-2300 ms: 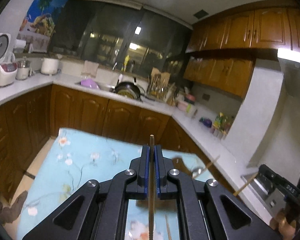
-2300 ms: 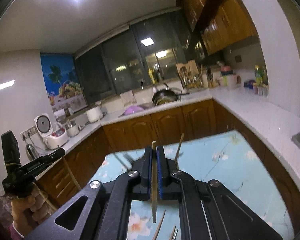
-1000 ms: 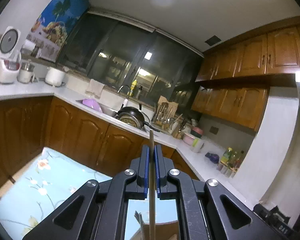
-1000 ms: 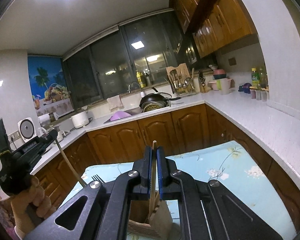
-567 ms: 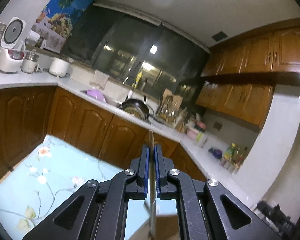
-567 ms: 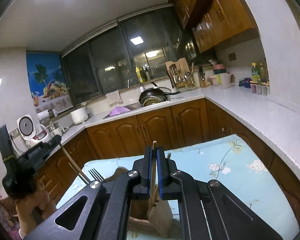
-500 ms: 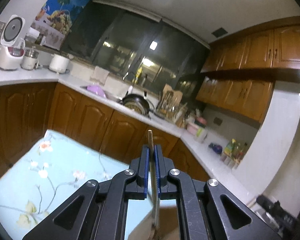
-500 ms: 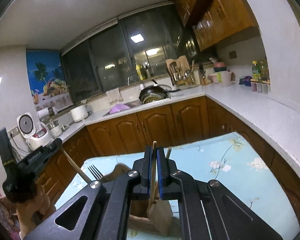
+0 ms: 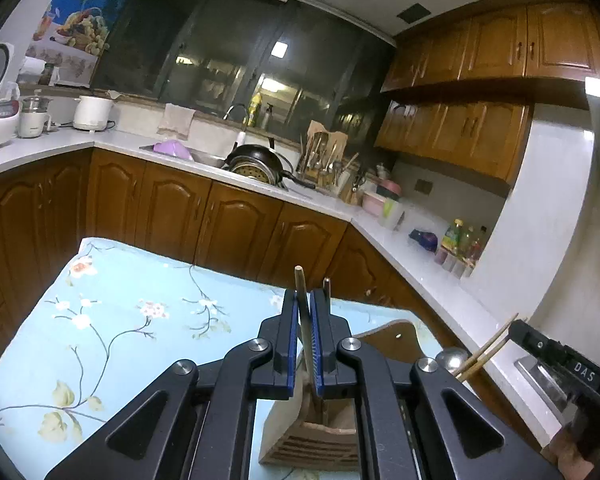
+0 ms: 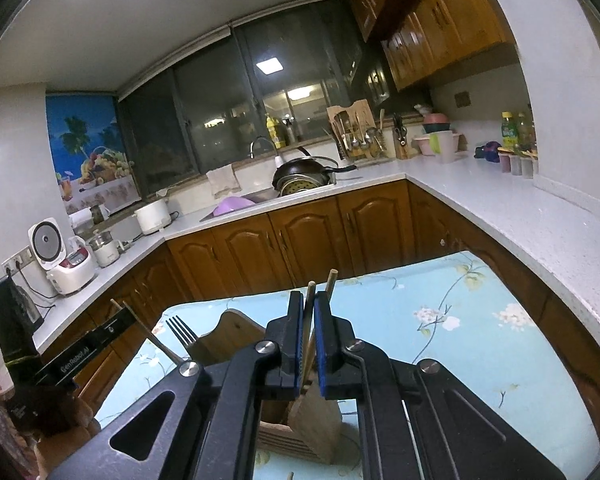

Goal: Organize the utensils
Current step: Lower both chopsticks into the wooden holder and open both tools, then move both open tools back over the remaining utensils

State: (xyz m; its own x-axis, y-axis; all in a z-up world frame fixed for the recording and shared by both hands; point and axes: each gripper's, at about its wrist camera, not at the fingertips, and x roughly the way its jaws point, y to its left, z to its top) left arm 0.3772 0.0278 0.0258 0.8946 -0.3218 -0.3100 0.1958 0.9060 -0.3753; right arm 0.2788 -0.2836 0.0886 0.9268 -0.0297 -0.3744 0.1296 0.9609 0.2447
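A: Left gripper (image 9: 305,334): jaws closed on a thin wooden chopstick (image 9: 300,284). The stick runs between the blue pads, its top end above the jaws and its lower end pointing down toward the wooden utensil holder (image 9: 320,436) directly below. Right gripper (image 10: 308,338): same condition, jaws clamped on a second chopstick (image 10: 309,300), also poised over the holder.

B: Which step is in hand?

A: Insertion, by my reading. Both sticks hang above the holder's open top. Whether either tip has entered a compartment cannot be told; the gripper bodies hide the opening.

B: What does the next move call for?

A: Lower each stick near upright into a free slot, then release. The left chopstick leans slightly, so it likely needs straightening or it may catch on the rim. The two grippers crowd one small opening, so taking them one at a time looks safer.

B: Describe the holder.

A: Brown wood, with a raised arched back panel and a slatted front. It stands on the table with the light blue floral cloth (image 9: 112,320), near its edge. From the right wrist view, a fork (image 10: 182,332) stands in it, tines up. Another stick (image 10: 331,280) rises just behind the right jaws.
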